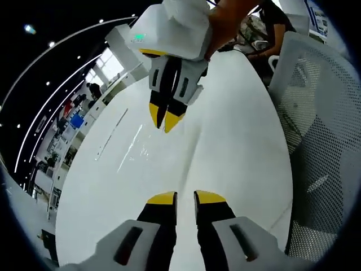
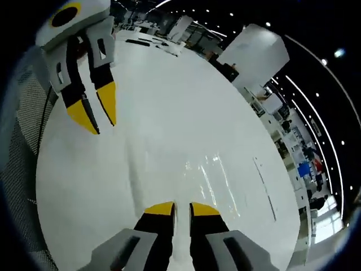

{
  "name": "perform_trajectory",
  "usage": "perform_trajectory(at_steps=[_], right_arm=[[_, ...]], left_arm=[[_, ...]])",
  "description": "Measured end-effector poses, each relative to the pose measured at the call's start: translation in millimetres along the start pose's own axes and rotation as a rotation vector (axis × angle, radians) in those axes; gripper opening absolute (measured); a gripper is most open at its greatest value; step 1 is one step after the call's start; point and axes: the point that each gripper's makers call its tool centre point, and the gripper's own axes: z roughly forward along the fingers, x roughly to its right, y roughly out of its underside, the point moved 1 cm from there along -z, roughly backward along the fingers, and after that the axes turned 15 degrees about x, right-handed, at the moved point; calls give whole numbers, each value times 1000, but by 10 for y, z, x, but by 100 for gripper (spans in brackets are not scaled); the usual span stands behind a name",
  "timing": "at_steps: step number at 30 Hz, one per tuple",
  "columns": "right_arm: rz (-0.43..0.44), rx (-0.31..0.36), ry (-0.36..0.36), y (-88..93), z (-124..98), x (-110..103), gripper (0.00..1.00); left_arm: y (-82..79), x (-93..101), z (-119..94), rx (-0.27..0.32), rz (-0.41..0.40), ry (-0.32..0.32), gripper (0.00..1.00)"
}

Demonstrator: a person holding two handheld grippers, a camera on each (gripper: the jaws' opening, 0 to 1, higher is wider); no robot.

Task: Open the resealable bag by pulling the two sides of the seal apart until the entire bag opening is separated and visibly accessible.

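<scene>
We see the clear resealable bag (image 2: 220, 180) lying flat on the white desk (image 2: 169, 96), between both tools. Our left hand-held gripper (image 1: 185, 197) and right hand-held gripper (image 2: 181, 208) hover above it, jaws nearly closed, gripping nothing. A mesh chair (image 1: 321, 141) stands beside.

Both tools match: the left gripper (image 1: 185, 199) and right gripper (image 2: 175, 209) each show black jaws capped in yellow, rising from white housings with dark slotted recesses, a green light glowing on one.
</scene>
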Motion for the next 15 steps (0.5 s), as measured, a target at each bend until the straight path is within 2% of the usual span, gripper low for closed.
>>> perform_trajectory(at_steps=[3, 7, 15], right_arm=[[34, 12, 2, 21, -26, -29, 22], [82, 34, 8, 23, -69, -63, 33], [117, 87, 27, -40, -178, -85, 53]], left_arm=[[11, 11, -1, -5, -3, 4, 12], [28, 39, -2, -11, -13, 17, 15], [89, 70, -22, -42, -53, 20, 35]])
